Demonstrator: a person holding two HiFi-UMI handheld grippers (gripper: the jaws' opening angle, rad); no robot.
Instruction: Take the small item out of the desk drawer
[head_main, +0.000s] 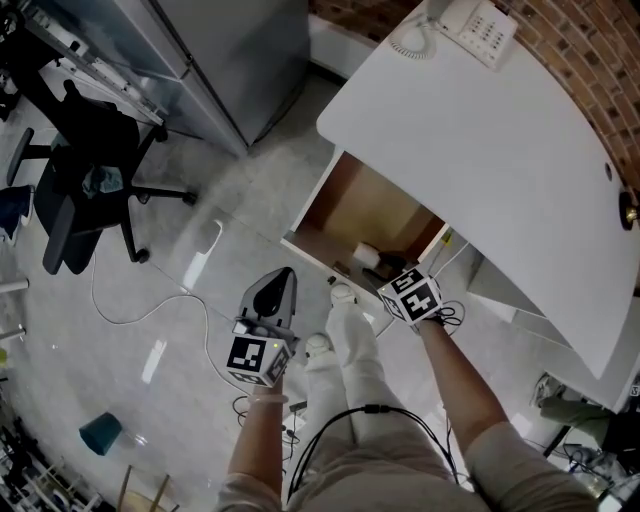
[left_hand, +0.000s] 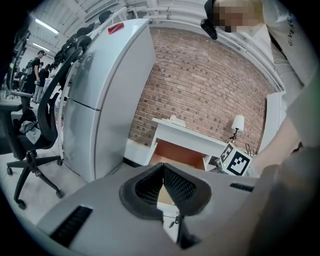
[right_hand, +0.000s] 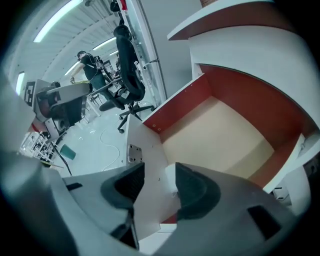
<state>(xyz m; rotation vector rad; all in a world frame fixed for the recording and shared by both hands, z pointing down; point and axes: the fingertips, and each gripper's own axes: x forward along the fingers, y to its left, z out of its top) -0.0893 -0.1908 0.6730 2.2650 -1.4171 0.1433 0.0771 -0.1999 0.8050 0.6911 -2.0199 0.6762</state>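
Closest in, the person's pale trouser legs (head_main: 352, 372) run down to the floor (head_main: 200, 250), and a gripper hangs on either side of them. The left gripper (left_hand: 162, 167) hovers clear of the desk with its jaws pressed together at the tips and nothing between them; it points roughly level toward the open drawer (head_main: 322, 203). The right gripper (right_hand: 159, 172) tips steeply down over the drawer's near end. Its jaws stand well apart and are clamped on nothing. Between them sits the small white item (right_hand: 171, 181), tucked just beside one jaw. The other jaw is clear of it, so nothing pinches it yet. In the head view the small white item lies inside the drawer, down in the near corner by the white front panel (head_main: 318, 262), right beside the right gripper's marker cube (head_main: 410, 295). The rest of the drawer's tan floor is bare, with reddish-brown walls around it. Above the drawer spreads the white tabletop (head_main: 480, 150), with a white telephone (head_main: 483, 28) at its far edge against the brick wall (head_main: 580, 50). Off to the left across the floor stand a black office chair (head_main: 75, 190) and a grey fridge (head_main: 220, 50).
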